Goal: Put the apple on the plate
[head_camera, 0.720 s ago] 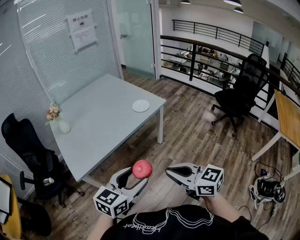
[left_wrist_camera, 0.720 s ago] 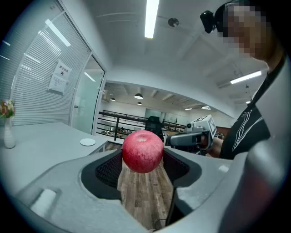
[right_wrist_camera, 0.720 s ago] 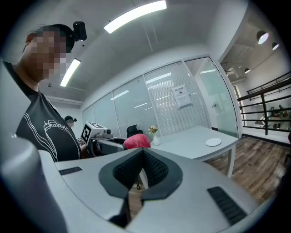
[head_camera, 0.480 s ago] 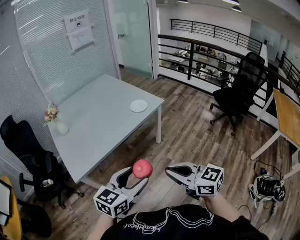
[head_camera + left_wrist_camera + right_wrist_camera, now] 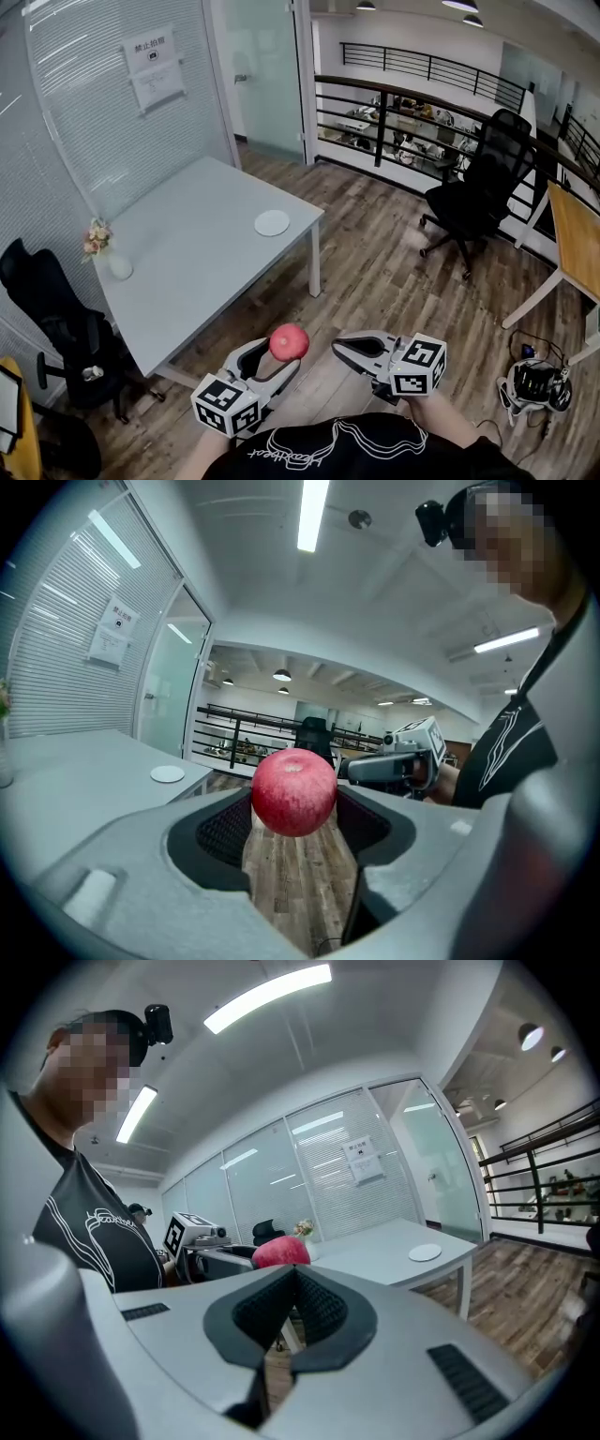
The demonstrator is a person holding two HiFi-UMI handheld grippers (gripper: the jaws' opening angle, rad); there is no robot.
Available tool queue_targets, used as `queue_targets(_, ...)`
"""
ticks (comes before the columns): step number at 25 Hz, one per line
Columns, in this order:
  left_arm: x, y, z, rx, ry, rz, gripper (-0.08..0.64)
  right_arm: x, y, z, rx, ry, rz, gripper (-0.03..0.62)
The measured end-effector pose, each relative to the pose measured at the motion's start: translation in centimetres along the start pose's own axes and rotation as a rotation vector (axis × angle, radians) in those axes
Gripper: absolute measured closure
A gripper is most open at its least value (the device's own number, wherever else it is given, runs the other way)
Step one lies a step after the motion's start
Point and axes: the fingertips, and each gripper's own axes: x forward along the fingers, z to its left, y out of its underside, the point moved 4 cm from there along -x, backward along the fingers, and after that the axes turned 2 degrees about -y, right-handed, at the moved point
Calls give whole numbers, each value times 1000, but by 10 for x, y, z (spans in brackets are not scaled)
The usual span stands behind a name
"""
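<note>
A red apple (image 5: 289, 342) is clamped between the jaws of my left gripper (image 5: 281, 351), low in the head view and above the wood floor. In the left gripper view the apple (image 5: 293, 791) sits at the jaw tips, pressed from both sides. My right gripper (image 5: 341, 346) is beside it on the right, shut with nothing in it; its pads meet in the right gripper view (image 5: 292, 1274). The small white plate (image 5: 272, 223) lies near the right corner of the grey table (image 5: 187, 262), well ahead of both grippers. It also shows as plate (image 5: 167, 774) and plate (image 5: 425, 1253).
A vase of flowers (image 5: 111, 255) stands at the table's left edge. Black office chairs stand at the left (image 5: 56, 319) and at the far right (image 5: 473, 192). A wooden desk (image 5: 577, 234) is at the right edge, a black railing (image 5: 422, 103) behind. Glass walls border the table.
The table and plate have drifted slightly left and up in the head view. Both grippers and the apple keep their places near the bottom of the view.
</note>
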Motion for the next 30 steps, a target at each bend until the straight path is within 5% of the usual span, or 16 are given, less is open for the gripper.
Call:
queue_targets(17, 102, -16, -39, 31, 17, -26, 272, -71, -16, -77, -26, -7, -47, 583)
queue_targets(30, 160, -34, 34, 26, 49, -6, 272, -32, -25, -156, 29, 57, -55, 583)
